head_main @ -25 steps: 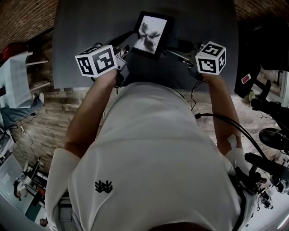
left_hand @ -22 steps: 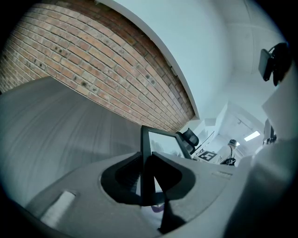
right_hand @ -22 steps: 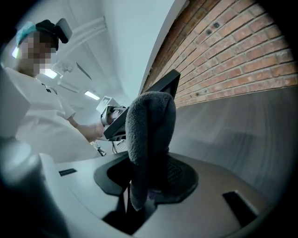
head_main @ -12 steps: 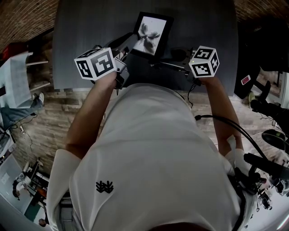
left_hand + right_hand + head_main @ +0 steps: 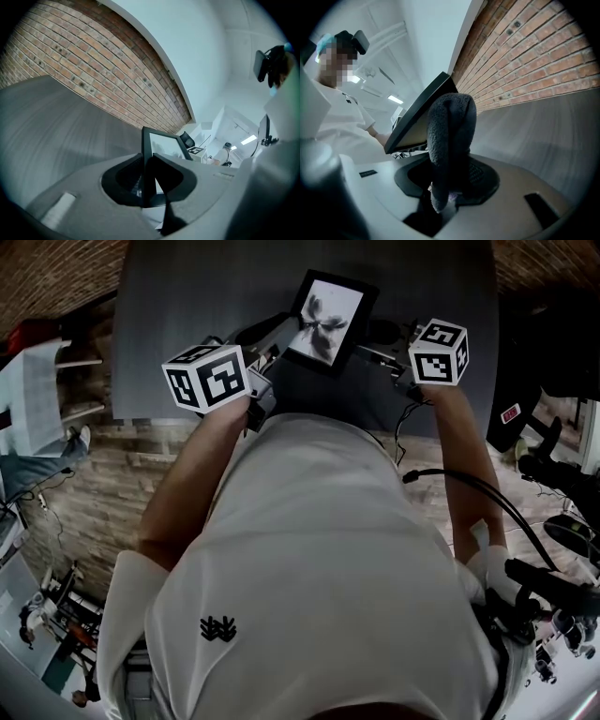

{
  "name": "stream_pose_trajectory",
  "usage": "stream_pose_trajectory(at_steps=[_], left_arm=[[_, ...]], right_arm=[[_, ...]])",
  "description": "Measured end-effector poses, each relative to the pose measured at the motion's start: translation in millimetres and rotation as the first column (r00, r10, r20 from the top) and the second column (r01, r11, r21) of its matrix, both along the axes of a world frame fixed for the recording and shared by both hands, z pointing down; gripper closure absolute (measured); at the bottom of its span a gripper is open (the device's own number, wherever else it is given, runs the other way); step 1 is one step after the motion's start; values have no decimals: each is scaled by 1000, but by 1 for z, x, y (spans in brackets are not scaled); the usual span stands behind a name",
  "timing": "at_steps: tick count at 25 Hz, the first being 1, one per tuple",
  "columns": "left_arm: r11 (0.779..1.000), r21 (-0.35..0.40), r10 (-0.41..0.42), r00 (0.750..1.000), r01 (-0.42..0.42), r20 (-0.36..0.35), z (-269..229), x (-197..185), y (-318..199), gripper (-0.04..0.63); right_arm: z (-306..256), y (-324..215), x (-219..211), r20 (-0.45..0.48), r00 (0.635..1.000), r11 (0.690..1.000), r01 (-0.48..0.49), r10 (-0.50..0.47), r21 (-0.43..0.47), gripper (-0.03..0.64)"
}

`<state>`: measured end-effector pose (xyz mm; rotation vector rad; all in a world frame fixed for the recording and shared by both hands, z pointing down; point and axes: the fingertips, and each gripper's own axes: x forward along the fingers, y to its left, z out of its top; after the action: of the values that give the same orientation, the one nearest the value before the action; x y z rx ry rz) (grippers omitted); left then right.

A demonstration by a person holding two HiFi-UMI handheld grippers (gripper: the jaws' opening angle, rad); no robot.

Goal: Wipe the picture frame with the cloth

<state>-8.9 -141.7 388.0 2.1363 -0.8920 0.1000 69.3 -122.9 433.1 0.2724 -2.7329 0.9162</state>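
Note:
A black picture frame (image 5: pixel 330 317) with a flower print is held tilted above the dark grey table (image 5: pixel 187 296). My left gripper (image 5: pixel 278 334) is shut on its left edge; in the left gripper view the frame (image 5: pixel 161 143) stands edge-on between the jaws of that gripper (image 5: pixel 149 180). From the right, my right gripper (image 5: pixel 380 345) is shut on a dark grey cloth (image 5: pixel 380 331). In the right gripper view the cloth (image 5: pixel 450 136) sticks up out of the gripper (image 5: pixel 450 187) and lies against the frame (image 5: pixel 419 117) at its right side.
The table's near edge (image 5: pixel 159 418) runs just in front of the person's body. A brick wall (image 5: pixel 93 61) stands behind the table. Cables and dark equipment (image 5: pixel 553 521) sit on the floor at the right, and shelves (image 5: pixel 47 399) at the left.
The right gripper with the cloth came in towards the frame's near corner, then slid up along its right side, away from the person. The left gripper kept its hold.

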Motion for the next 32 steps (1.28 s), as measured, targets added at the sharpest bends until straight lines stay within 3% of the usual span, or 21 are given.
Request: stream_pose_trajectory(at_steps=[7, 10, 18, 22, 27, 32], left_arm=[[1000, 9, -15, 1000, 15, 1, -2, -3, 1, 520], [1000, 11, -21, 1000, 21, -3, -2, -5, 0, 520], [1000, 15, 3, 1000, -3, -17, -7, 1, 5, 520], [1000, 15, 19, 1000, -18, -19, -6, 4, 8, 520], [1000, 21, 13, 1000, -13, -22, -7, 0, 11, 520], [1000, 30, -2, 1000, 3, -25, -10, -7, 9, 520]], right_arm=[[8, 47, -33, 11, 985, 985, 173, -173, -26, 476], [14, 53, -36, 1, 979, 979, 202, -202, -36, 476], [7, -19, -11, -15, 1000, 1000, -16, 16, -10, 476], [-1, -32, -13, -15, 999, 999, -29, 30, 15, 476], [0, -14, -29, -8, 1000, 1000, 26, -26, 9, 476], [8, 31, -54, -24, 983, 984, 180, -180, -5, 476]])
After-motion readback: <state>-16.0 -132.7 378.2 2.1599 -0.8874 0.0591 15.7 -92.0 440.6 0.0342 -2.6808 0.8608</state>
